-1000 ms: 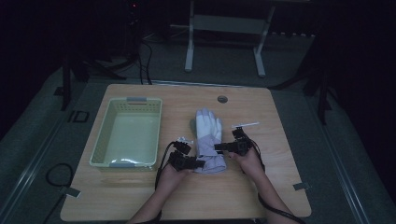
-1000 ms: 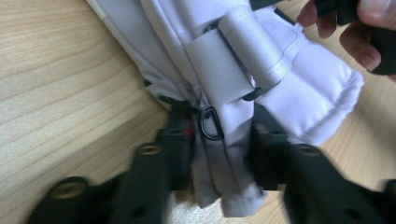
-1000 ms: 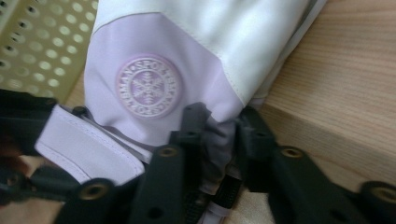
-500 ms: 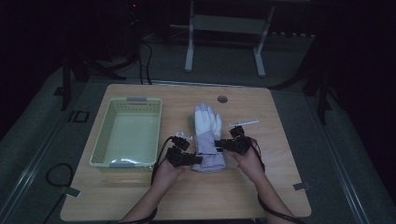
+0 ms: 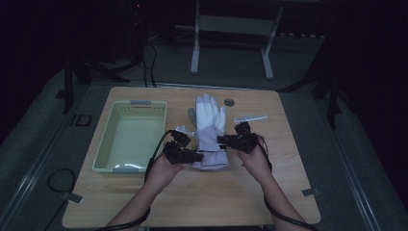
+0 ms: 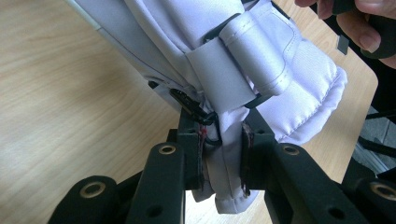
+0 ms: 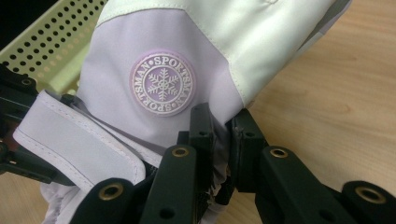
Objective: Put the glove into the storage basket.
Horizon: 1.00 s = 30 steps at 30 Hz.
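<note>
A white and lilac ski glove (image 5: pixel 210 126) lies lengthwise in the middle of the wooden table (image 5: pixel 288 159), fingers pointing away from me. My left gripper (image 5: pixel 196 156) is shut on the left side of its cuff, and my right gripper (image 5: pixel 221 140) is shut on the right side. In the left gripper view the pads pinch cuff fabric (image 6: pixel 223 158) below a strap and a black buckle (image 6: pixel 194 107). The right gripper (image 7: pixel 222 135) clamps the glove's edge just under a round snowflake badge (image 7: pixel 162 84). The cuff end hangs lifted off the wood.
A pale green perforated basket (image 5: pixel 108 144) stands empty left of the glove, close to my left hand. A thin white stick-like piece (image 5: pixel 250 118) lies right of the glove's fingers. A small dark round thing (image 5: pixel 229 102) sits near the far table edge.
Both hands have risen a little, and the glove's cuff end has come up off the table with them. The glove's fingers stay about where they were.
</note>
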{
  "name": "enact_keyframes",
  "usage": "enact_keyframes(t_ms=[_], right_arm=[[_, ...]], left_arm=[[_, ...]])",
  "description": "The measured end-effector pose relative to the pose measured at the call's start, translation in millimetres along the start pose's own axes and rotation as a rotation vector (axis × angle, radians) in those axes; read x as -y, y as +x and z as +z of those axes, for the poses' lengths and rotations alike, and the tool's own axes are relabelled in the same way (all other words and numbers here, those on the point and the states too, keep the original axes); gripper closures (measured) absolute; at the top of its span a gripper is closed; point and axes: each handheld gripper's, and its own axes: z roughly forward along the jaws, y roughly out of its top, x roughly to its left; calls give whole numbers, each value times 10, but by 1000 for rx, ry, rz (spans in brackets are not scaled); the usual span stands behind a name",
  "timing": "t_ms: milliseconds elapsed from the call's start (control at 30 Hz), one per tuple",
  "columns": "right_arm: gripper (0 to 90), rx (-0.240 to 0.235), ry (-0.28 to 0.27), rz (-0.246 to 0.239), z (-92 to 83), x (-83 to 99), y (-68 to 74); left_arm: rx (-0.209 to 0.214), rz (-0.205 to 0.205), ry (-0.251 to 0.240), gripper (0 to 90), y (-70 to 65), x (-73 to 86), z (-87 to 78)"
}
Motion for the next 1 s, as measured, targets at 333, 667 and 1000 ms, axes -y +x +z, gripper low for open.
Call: enact_keyframes(t_ms=[333, 667, 1000], right_arm=[[815, -25, -30, -10, -8, -199, 173], [815, -37, -67, -45, 52, -427, 446], [815, -58, -77, -80, 255, -641, 792]], left_arm=[[-15, 72, 20, 744, 82, -105, -298], [-45, 96, 48, 744, 195, -175, -683], [-93, 94, 66, 744, 376, -60, -1060]])
